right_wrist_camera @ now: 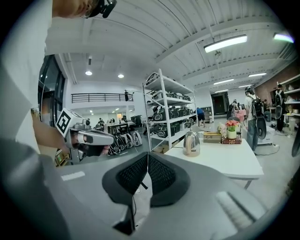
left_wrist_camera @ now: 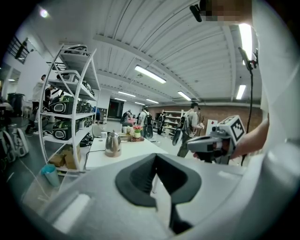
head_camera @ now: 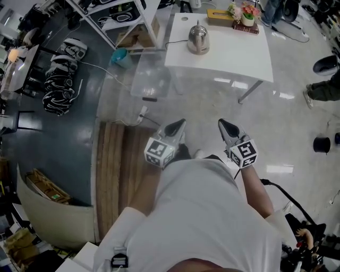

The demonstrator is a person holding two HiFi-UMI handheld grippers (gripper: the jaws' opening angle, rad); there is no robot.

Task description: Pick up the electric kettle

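Kettle: The electric kettle stands upright on the white table, near the table's left edge as the head view shows it, and well apart from both of your grippers.
Why there: It sits alone on bare tabletop. The tissue box and flower pot are grouped at the far edge, which leaves you an open approach from the near side.
Cord: A dark lead appears to trail off the table edge beside the kettle, probably to power, and it could tug when you lift.
Left gripper: The left gripper has its jaws pressed together with nothing between them.
Right gripper: The right gripper is likewise clenched on nothing, its pads meeting at the tips.
Why held so: You carry both tools closed and close to your body, side by side, which looks like a stance for walking up rather than for grasping.
Pose: Both grippers point ahead and slightly downward toward the table, roughly parallel, with open floor between them and it. Each gripper view catches the other tool beside it.
Stage: By the look of it the approach has barely begun, and the kettle is untouched.
Next: You will likely need to close the distance and open one pair of jaws before reaching for the handle.
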